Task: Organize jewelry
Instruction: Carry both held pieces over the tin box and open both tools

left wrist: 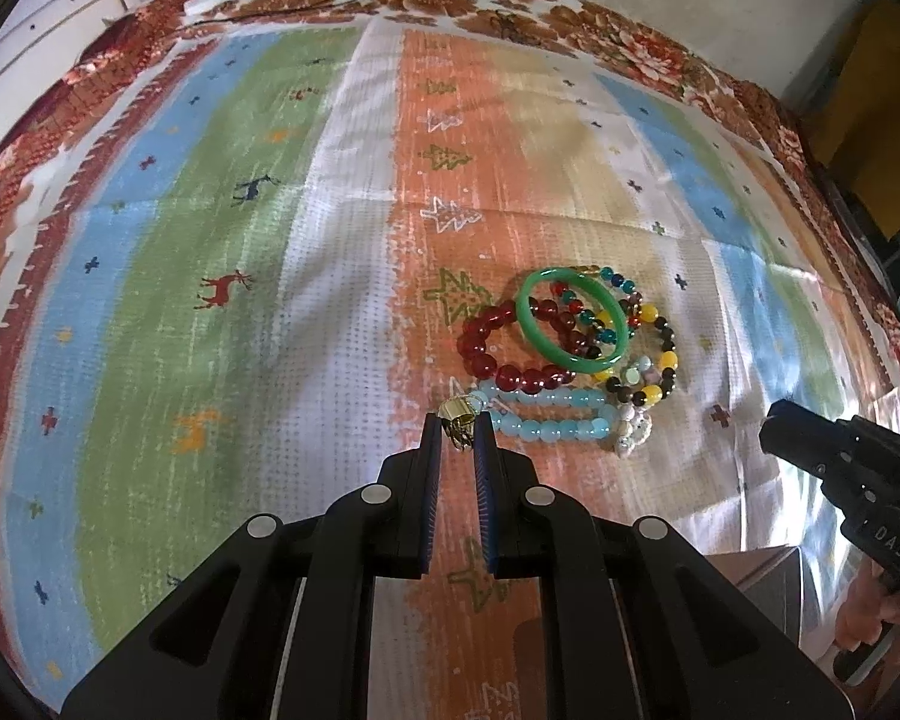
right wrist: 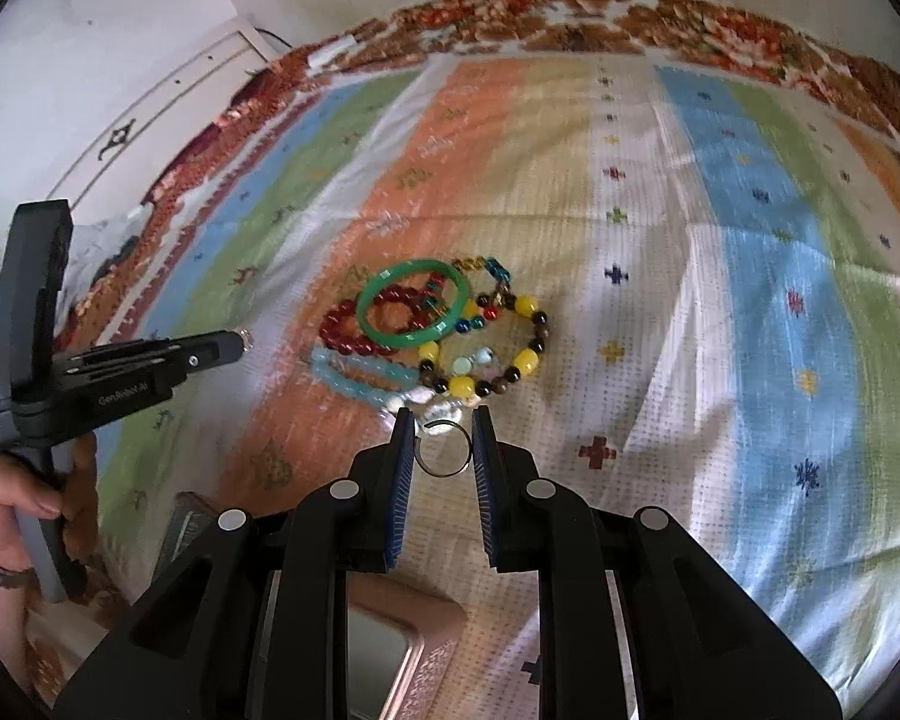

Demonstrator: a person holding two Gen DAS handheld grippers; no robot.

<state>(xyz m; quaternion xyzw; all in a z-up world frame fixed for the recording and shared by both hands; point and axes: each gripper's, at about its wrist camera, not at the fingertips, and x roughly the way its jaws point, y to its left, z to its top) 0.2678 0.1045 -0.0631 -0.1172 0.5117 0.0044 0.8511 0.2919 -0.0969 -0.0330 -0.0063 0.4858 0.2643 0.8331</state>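
Rings were pinched at the fingertips, clear of the bracelet pile (left wrist: 576, 342), so I held a gold ring (left wrist: 457, 414) in the nearly closed left gripper (left wrist: 457, 429) and a silver ring (right wrist: 444, 447) across the narrowly parted right gripper (right wrist: 444, 438), probably for separate sorting.

My right gripper (right wrist: 442, 441) pinches a silver ring (right wrist: 444, 455) between its blue pads, above the striped cloth (right wrist: 720, 312). Just beyond lies a heap of bracelets: a green bangle (right wrist: 413, 303) resting on a dark red bead bracelet (right wrist: 354, 324), a pale blue bead bracelet (right wrist: 360, 373) and a yellow-and-brown bead bracelet (right wrist: 510, 354). At far left my left gripper (right wrist: 234, 347) holds something small and shiny at its tip.
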